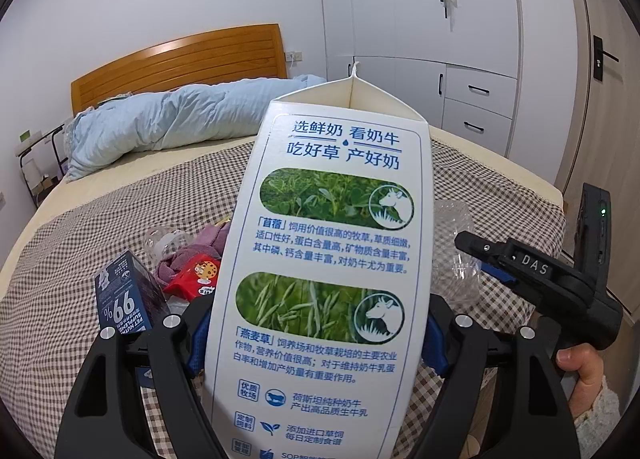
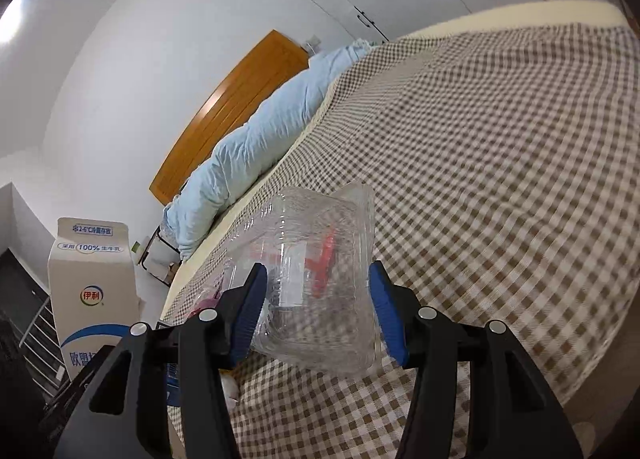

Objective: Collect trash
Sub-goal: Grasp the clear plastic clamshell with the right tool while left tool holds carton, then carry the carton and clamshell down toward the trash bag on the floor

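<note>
My left gripper (image 1: 318,335) is shut on a tall white milk carton (image 1: 332,251) with blue print and an open top, held upright above the bed. The same carton (image 2: 94,279) shows at the left of the right wrist view. My right gripper (image 2: 318,299) is shut on a crumpled clear plastic container (image 2: 316,259), with both blue pads against its sides, lifted off the checked blanket. From the left wrist view that gripper (image 1: 480,255) and a hand (image 1: 580,367) sit to the carton's right, with the clear container (image 1: 456,227) at the fingers.
A dark blue box (image 1: 128,295), a red packet (image 1: 196,275), a purple cloth (image 1: 192,251) and a clear bottle (image 1: 164,239) lie on the checked blanket (image 1: 80,227). A light blue duvet (image 1: 168,119) lies by the wooden headboard (image 1: 180,59). White wardrobes (image 1: 420,19) stand behind.
</note>
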{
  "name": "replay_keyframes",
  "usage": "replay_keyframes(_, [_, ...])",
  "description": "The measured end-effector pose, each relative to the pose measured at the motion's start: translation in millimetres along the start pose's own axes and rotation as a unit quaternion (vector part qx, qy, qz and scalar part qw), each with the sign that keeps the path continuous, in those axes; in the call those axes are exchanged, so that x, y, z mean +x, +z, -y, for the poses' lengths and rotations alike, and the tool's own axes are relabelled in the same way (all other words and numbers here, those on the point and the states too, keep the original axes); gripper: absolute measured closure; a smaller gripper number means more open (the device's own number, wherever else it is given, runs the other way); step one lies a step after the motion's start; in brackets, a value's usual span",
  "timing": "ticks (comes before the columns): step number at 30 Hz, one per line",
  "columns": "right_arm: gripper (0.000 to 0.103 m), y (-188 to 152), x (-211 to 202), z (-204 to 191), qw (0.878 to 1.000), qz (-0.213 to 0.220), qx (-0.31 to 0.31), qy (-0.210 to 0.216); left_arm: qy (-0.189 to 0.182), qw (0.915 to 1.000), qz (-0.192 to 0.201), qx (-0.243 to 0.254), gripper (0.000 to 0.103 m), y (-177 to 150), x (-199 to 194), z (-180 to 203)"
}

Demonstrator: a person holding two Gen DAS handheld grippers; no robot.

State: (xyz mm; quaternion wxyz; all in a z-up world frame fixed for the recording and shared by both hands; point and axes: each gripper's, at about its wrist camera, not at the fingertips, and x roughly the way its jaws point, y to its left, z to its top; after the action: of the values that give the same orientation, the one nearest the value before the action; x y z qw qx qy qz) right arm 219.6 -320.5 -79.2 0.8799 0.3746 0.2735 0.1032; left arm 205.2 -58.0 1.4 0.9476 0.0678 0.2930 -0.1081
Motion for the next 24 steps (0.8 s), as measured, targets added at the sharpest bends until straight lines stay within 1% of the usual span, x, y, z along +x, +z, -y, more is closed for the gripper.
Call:
replay_keyframes(6, [0.051, 0, -27, -1, 1.0, 0.02, -0.014, -0.006, 0.0, 1.0, 0.006, 0.0, 0.027, -1, -15, 0])
replay_keyframes(12, [0.051, -8, -49, -6, 0.999, 0.026, -0.024, -0.008, 0.001, 1.0, 0.005, -0.002, 0.027, -4, -30, 2])
replay_keyframes(18, [0.051, -24, -77, -26, 0.998, 0.031, -0.052, -0.009, 0.003, 0.9999, 0.014, -0.002, 0.027, -11, -58, 3])
replay_keyframes(24, [0.051, -41, -117, -44, 0.996, 0.036, -0.08, -0.007, 0.0, 0.9998, 0.02, 0.004, 0.027, -25, -88, 6])
